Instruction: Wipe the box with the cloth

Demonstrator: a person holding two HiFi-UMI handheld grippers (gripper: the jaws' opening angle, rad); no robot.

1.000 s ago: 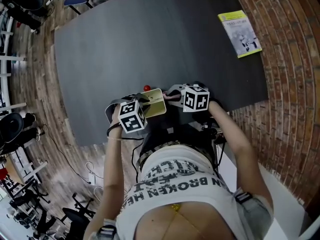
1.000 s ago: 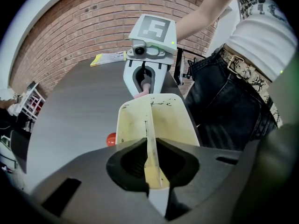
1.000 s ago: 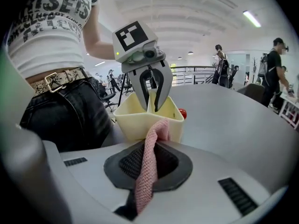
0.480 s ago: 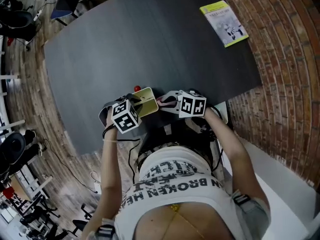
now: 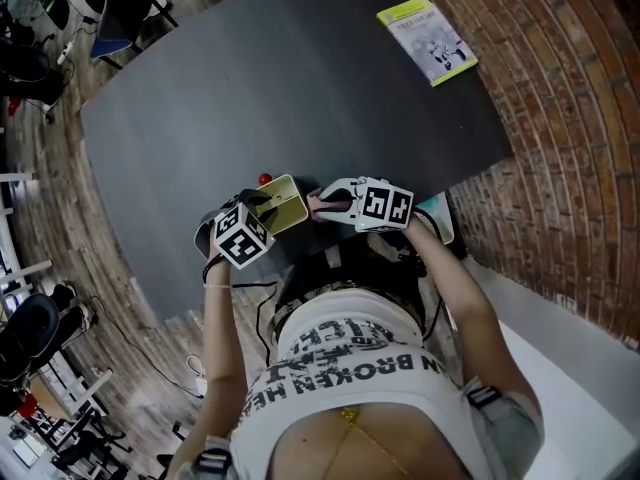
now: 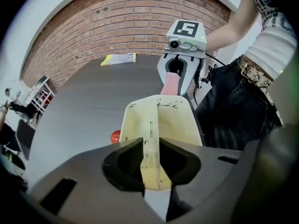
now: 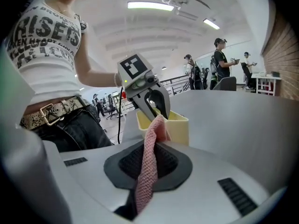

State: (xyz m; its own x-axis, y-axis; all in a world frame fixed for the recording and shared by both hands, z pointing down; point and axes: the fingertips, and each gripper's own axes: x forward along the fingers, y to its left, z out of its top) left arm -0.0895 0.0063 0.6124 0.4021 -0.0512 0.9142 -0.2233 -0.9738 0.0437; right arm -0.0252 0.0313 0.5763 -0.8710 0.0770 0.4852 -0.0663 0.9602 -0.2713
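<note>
Because the box (image 6: 168, 120) looks light, stiff and thin-walled, you best hold it by one wall, where your left gripper (image 6: 150, 158) grips it, jaws now opening. It is pale yellow, scuffed and open-topped, at the table's (image 5: 300, 88) near edge. Your right gripper (image 7: 149, 163) pinches the limp pink cloth (image 7: 156, 129) beside it.

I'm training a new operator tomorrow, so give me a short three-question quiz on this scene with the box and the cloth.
1. True or false: the right tool grips a pink cloth.
2. What colour is the box? A blue, B yellow, C green.
3. Fill in: on the table, next to the box, lies a small red ____.

Key: 1 true. 2 B. 3 ball.
</note>
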